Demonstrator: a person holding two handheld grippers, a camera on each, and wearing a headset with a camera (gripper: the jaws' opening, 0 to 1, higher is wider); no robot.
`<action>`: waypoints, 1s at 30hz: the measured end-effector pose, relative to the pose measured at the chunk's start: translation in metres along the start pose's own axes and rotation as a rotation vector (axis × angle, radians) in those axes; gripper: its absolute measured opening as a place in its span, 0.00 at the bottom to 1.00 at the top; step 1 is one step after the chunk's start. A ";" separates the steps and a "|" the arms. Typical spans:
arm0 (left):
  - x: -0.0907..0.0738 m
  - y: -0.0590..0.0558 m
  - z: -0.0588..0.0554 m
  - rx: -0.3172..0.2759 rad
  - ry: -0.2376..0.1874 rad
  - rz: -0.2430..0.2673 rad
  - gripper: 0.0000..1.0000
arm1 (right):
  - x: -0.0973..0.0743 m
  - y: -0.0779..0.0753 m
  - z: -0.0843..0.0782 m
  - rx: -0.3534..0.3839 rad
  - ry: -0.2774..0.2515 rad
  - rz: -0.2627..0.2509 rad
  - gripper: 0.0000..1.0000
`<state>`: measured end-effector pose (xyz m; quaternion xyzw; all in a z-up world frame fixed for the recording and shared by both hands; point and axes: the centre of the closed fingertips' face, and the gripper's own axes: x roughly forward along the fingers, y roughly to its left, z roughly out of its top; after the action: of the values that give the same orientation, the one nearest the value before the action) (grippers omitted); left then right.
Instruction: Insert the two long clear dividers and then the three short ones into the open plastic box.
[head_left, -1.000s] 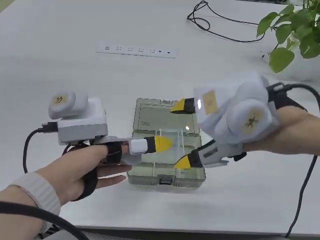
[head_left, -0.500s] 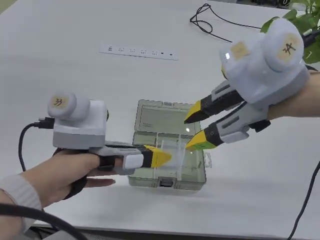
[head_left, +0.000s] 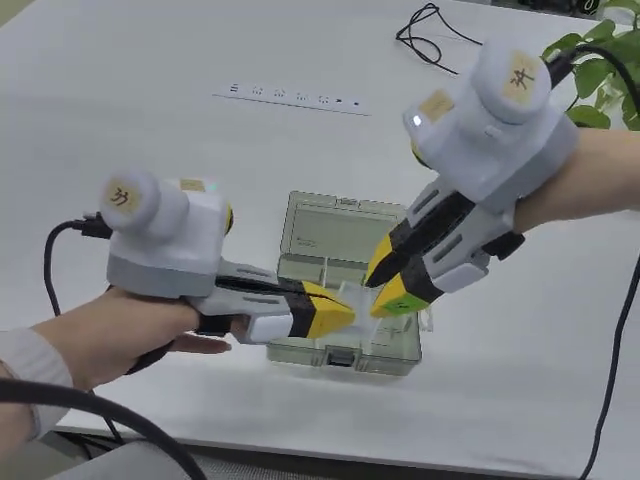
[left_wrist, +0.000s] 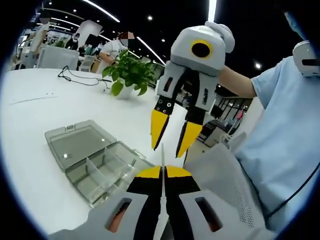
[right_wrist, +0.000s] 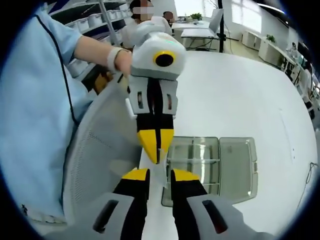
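Observation:
The open plastic box (head_left: 395, 350) lies in front of me with its lid (head_left: 335, 232) folded back; clear dividers stand in its base (left_wrist: 100, 167) (right_wrist: 192, 160). My left gripper (head_left: 338, 312) hovers over the box's left side, shut on a thin clear divider (left_wrist: 162, 165) that I see edge-on between its jaws. My right gripper (head_left: 393, 282) points down at the left gripper's tip from the upper right, jaws a little apart. In the left gripper view the divider's free end reaches up between the right gripper's yellow fingertips (left_wrist: 159, 127). From the right gripper view, the left gripper (right_wrist: 156, 145) faces my open right gripper (right_wrist: 160, 175).
A white power strip (head_left: 290, 97) lies farther back on the white table (head_left: 150, 130). A black cable (head_left: 430, 30) and a green plant (head_left: 600, 60) are at the back right. Gripper cables trail off the table's front edge at left and right.
My right gripper has dropped and swung in until its tips are at the divider's end. The left gripper has tilted up a little, still shut on the divider.

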<state>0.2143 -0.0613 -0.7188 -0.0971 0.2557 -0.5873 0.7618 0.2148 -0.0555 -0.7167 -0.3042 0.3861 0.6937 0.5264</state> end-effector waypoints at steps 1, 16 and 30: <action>0.000 -0.001 0.000 0.003 -0.003 -0.002 0.00 | 0.002 -0.001 -0.001 0.005 0.004 0.005 0.17; 0.005 -0.008 0.000 0.073 0.001 -0.026 0.00 | 0.008 0.008 -0.004 0.055 0.044 0.092 0.05; 0.003 -0.007 0.002 0.100 -0.014 -0.027 0.00 | 0.006 0.010 -0.003 0.100 0.040 0.113 0.02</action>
<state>0.2096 -0.0662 -0.7151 -0.0664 0.2195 -0.6089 0.7594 0.2040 -0.0565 -0.7210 -0.2687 0.4473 0.6960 0.4932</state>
